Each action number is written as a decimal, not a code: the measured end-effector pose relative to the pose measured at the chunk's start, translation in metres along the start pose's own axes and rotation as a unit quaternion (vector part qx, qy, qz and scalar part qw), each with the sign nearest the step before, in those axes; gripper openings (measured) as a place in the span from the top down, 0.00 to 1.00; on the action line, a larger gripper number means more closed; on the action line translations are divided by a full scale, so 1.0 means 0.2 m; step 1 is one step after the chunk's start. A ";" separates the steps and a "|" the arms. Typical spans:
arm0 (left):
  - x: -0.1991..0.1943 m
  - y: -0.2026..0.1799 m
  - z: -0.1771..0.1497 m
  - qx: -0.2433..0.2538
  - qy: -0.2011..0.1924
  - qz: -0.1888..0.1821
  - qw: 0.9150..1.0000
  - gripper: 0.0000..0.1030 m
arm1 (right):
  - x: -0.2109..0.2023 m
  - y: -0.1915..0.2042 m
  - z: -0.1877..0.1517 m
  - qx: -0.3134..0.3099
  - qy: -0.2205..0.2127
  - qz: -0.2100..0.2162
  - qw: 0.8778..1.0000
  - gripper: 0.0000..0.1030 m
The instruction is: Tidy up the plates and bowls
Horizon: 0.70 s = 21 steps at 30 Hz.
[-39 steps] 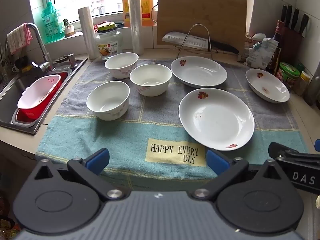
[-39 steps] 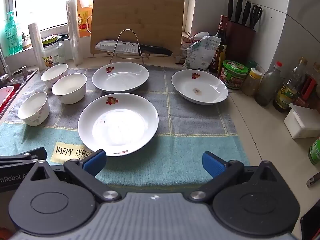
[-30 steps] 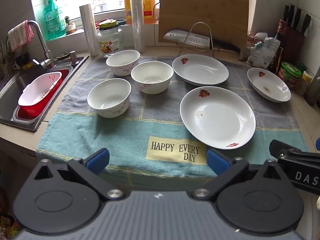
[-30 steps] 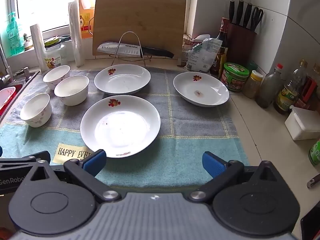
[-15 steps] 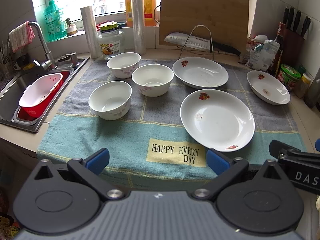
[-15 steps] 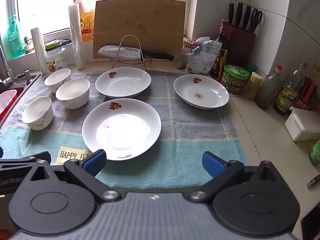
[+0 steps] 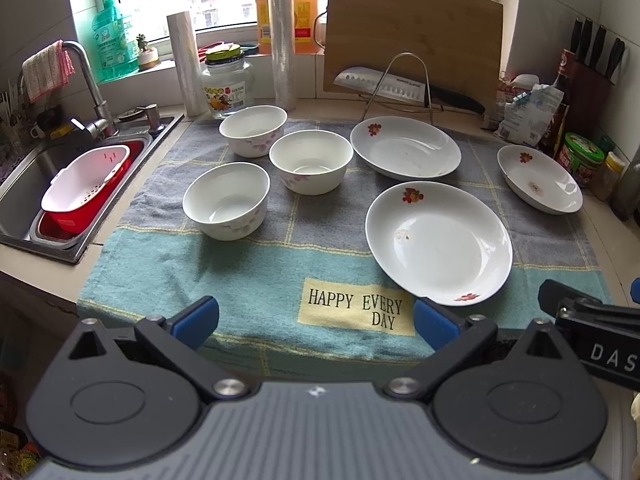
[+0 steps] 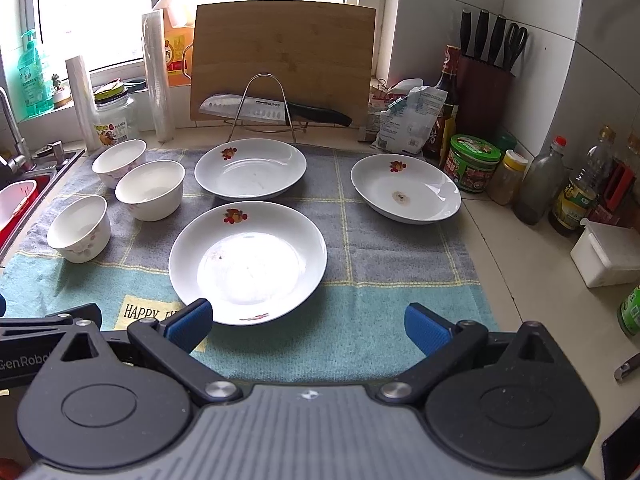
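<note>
Three white bowls stand on the towel at the left: a near bowl [image 7: 226, 206], a middle bowl [image 7: 311, 167] and a far bowl [image 7: 253, 130]. Three white plates with red flowers lie to the right: a near plate [image 7: 438, 242] [image 8: 247, 262], a far plate [image 7: 405, 147] [image 8: 250, 168] and a right plate [image 7: 539, 178] [image 8: 405, 193]. My left gripper [image 7: 316, 322] is open and empty above the towel's front edge. My right gripper [image 8: 306, 326] is open and empty just in front of the near plate.
A blue-grey towel [image 7: 240, 264] covers the counter. A sink [image 7: 24, 184] with a red and white basket [image 7: 84, 184] lies at the left. A cutting board [image 8: 282, 60], knife and wire rack [image 8: 264, 104] stand behind. Jars and bottles [image 8: 536, 188] and a white box [image 8: 606, 254] crowd the right.
Both grippers have crept slightly forward and lower toward the dishes. Nothing on the towel has moved, and both grippers stay open.
</note>
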<state>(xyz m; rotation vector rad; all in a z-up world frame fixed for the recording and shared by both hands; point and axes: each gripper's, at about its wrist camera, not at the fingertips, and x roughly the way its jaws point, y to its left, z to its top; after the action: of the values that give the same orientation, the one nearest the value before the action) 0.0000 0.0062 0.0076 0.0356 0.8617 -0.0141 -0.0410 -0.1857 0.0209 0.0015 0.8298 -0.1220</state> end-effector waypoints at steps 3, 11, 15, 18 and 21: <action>0.00 0.01 0.00 -0.001 -0.002 0.000 1.000 0.01 | 0.00 0.00 0.00 0.001 -0.002 0.001 1.000 0.00; 0.00 0.01 0.01 -0.001 -0.001 0.000 1.000 0.01 | -0.01 0.00 0.01 0.002 -0.003 0.002 1.000 0.00; 0.00 0.01 0.01 -0.001 -0.002 0.000 1.000 0.01 | -0.01 0.00 0.01 0.003 -0.003 0.002 1.000 0.00; 0.00 0.01 0.01 -0.001 -0.002 0.000 1.000 0.01 | -0.01 0.00 0.01 0.003 -0.004 0.002 1.000 0.00; -0.01 0.01 0.02 -0.002 -0.002 0.000 1.000 0.01 | -0.01 0.00 0.02 0.003 -0.005 0.002 1.000 0.00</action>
<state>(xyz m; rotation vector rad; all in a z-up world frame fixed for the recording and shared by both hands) 0.0023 0.0085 0.0109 0.0328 0.8573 -0.0127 -0.0395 -0.1861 0.0245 0.0083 0.8198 -0.1197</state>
